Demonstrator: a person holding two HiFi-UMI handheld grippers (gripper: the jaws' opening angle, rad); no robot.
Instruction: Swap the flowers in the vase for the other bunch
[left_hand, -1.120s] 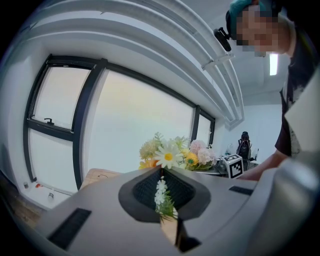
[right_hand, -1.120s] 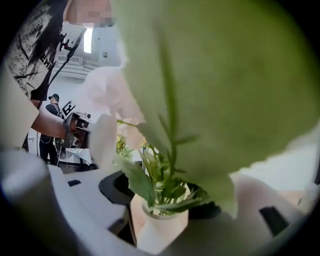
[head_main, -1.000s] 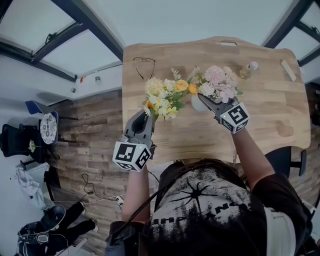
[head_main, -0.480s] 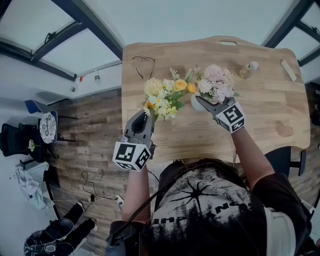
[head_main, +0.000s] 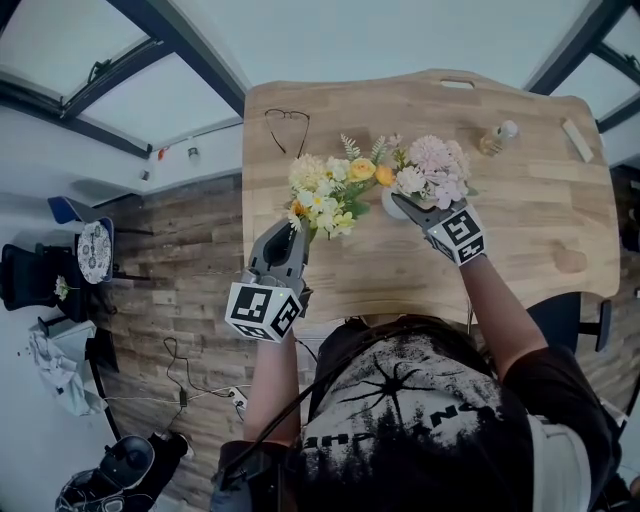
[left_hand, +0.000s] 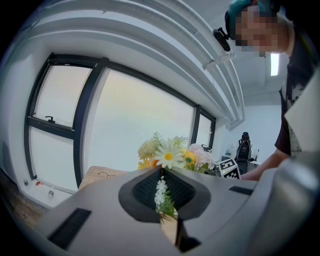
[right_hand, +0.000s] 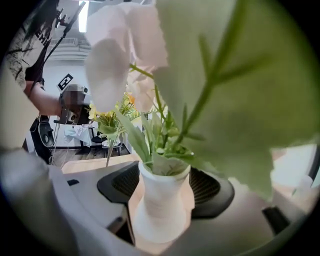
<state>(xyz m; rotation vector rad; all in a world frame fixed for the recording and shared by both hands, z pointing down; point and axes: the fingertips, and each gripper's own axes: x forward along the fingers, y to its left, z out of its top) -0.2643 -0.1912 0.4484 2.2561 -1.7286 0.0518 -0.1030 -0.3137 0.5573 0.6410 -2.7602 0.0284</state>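
Observation:
A yellow and white bunch (head_main: 325, 190) hangs over the table's left half. My left gripper (head_main: 293, 228) is shut on its stems; in the left gripper view a small white sprig (left_hand: 161, 189) sticks up between the closed jaws. A pink bunch (head_main: 432, 168) stands in a white vase (head_main: 390, 207) at the table's middle. My right gripper (head_main: 401, 204) reaches to the vase from the near side. In the right gripper view the vase (right_hand: 161, 202) stands upright between the jaws, with a strip of table showing on each side of it. The two bunches touch at their tops.
The wooden table (head_main: 520, 240) also holds a pair of glasses (head_main: 288, 122) at the far left, a small bottle (head_main: 497, 136) and a pale block (head_main: 576, 140) at the far right. The table's left edge drops to a plank floor (head_main: 190, 270).
My right gripper has sunk and slid a little left, closer round the vase under the pink bunch. The left gripper and its yellow bunch have stayed put.

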